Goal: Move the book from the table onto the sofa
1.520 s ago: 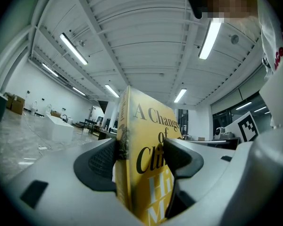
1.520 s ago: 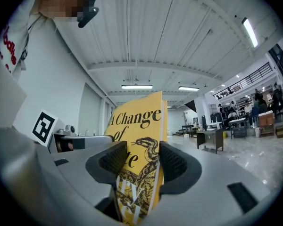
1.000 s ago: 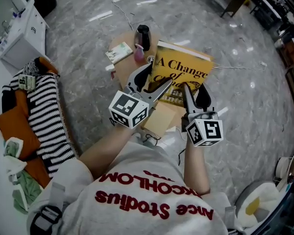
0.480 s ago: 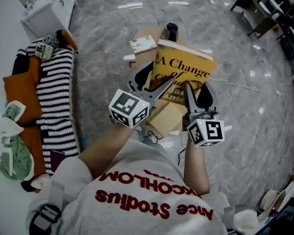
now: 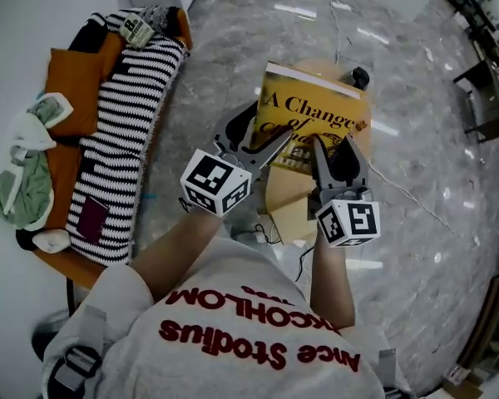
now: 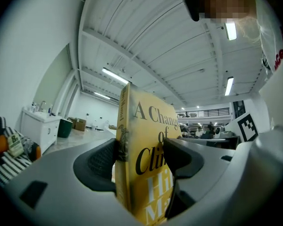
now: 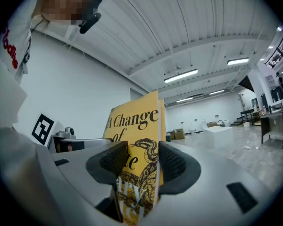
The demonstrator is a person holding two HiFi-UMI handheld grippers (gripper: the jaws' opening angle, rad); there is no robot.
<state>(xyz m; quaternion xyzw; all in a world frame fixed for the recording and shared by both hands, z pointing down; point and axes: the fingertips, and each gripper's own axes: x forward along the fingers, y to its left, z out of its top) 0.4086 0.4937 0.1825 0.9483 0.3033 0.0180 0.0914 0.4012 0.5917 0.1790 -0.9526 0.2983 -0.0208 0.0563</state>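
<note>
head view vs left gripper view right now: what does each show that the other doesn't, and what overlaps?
Head view only: the wooden table below the yellow book, and the right hand-held gripper with its jaws shut on the book's near edge. Left gripper view only: the ceiling with its strip lights. Both: the yellow book clamped in the left hand-held gripper, and the striped blanket.

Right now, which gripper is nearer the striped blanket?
Left. The left gripper clamps the book on its side toward the striped blanket; the right gripper clamps the opposite side, farther away.
</note>
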